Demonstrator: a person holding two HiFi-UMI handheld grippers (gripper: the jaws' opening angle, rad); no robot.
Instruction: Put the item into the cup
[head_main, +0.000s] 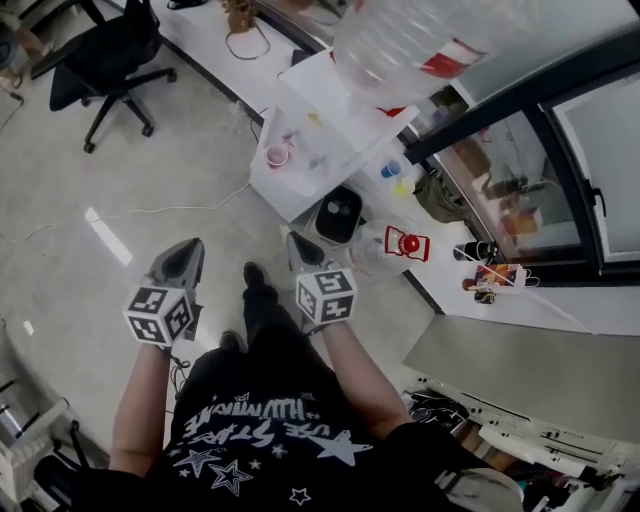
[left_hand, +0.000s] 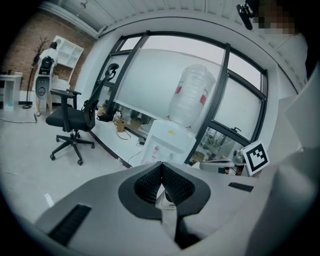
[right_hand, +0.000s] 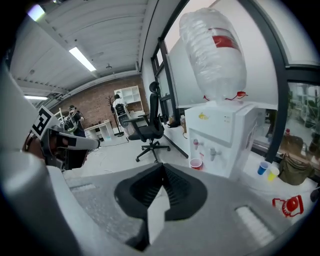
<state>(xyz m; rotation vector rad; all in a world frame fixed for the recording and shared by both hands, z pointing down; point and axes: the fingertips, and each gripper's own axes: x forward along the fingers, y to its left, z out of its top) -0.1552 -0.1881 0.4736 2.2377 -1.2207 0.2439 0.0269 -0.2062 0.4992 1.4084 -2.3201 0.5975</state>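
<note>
A red cup (head_main: 277, 155) stands on the drip shelf of a white water dispenser (head_main: 322, 128), under its taps; the right gripper view also has this red cup (right_hand: 195, 163). My left gripper (head_main: 187, 256) and right gripper (head_main: 297, 246) hang side by side above the floor, well short of the dispenser. Both point toward it, jaws pressed together, with nothing between them. The left gripper (left_hand: 161, 164) faces the dispenser (left_hand: 167, 142) from a distance. The right gripper (right_hand: 162, 166) aims just left of the cup. I cannot make out which loose thing is the item.
A blue cup (head_main: 391, 169) and a yellow cup (head_main: 400, 187) sit on a low ledge right of the dispenser. A black bin (head_main: 338, 213) and a red object (head_main: 408, 243) are on the floor nearby. An office chair (head_main: 110, 60) stands far left. Cables cross the floor.
</note>
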